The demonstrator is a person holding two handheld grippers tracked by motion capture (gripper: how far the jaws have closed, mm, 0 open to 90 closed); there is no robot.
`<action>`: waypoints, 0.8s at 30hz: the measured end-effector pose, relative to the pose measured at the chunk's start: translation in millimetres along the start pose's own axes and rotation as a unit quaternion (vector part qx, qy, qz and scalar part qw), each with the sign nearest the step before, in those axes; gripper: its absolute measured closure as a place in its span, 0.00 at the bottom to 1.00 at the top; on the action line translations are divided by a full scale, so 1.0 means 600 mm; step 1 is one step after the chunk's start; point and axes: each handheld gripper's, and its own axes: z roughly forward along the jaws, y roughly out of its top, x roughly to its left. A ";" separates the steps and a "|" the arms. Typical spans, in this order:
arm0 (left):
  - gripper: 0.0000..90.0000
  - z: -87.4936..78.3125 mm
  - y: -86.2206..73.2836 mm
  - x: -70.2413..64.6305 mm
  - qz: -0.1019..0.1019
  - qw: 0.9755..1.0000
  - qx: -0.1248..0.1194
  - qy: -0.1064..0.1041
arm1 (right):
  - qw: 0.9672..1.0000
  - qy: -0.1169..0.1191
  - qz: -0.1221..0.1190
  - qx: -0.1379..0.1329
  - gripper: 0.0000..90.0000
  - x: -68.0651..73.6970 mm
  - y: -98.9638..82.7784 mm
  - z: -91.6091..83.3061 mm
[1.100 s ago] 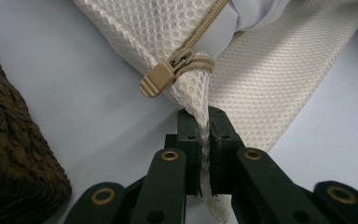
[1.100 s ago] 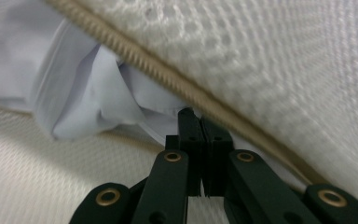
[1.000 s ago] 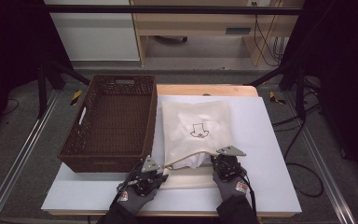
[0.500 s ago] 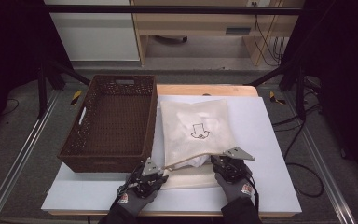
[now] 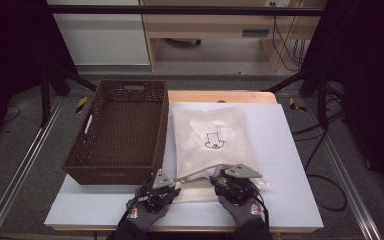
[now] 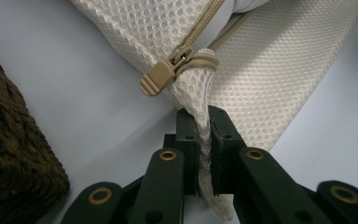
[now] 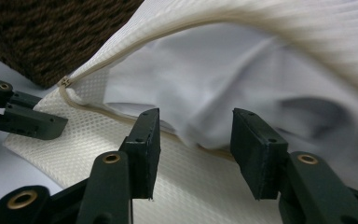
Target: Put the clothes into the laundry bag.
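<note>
A cream mesh zip bag [image 5: 210,130] lies on the white table top [image 5: 290,150], with a white cloth carrying a black drawing [image 5: 214,141] inside it. My left gripper [image 5: 172,186] is shut on the bag's near left corner [image 6: 204,135], just below the tan zipper pull [image 6: 157,78]. At the bag's open mouth my right gripper [image 5: 219,181] stands open, its jaws having just been opening. Its pads [image 7: 193,135] press on nothing. The white cloth [image 7: 205,84] and the lower zipper edge lie just beyond the gap, and the upper mesh flap [image 7: 335,28] arches above.
A dark brown wicker basket [image 5: 120,125] stands left of the bag, its near corner close to my left gripper [image 6: 9,154]. Bare white table top runs to the right of the bag and along the near edge. Floor cables lie off the table's right side.
The right gripper has let go of the bag's upper zipper edge, opened, and drawn back slightly toward the near edge. The left gripper stays put, clamped on the corner.
</note>
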 end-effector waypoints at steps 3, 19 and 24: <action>0.92 -0.005 0.003 -0.001 -0.002 1.000 -0.003 -0.003 | 1.000 -0.001 0.001 0.019 0.64 0.012 0.004 0.034; 0.94 -0.009 0.003 -0.002 -0.004 1.000 -0.002 -0.017 | 0.996 -0.089 0.033 0.007 0.97 0.001 0.051 0.132; 0.85 -0.008 0.004 -0.001 -0.007 1.000 -0.008 -0.015 | 0.997 -0.065 0.027 0.007 0.77 0.003 0.051 0.114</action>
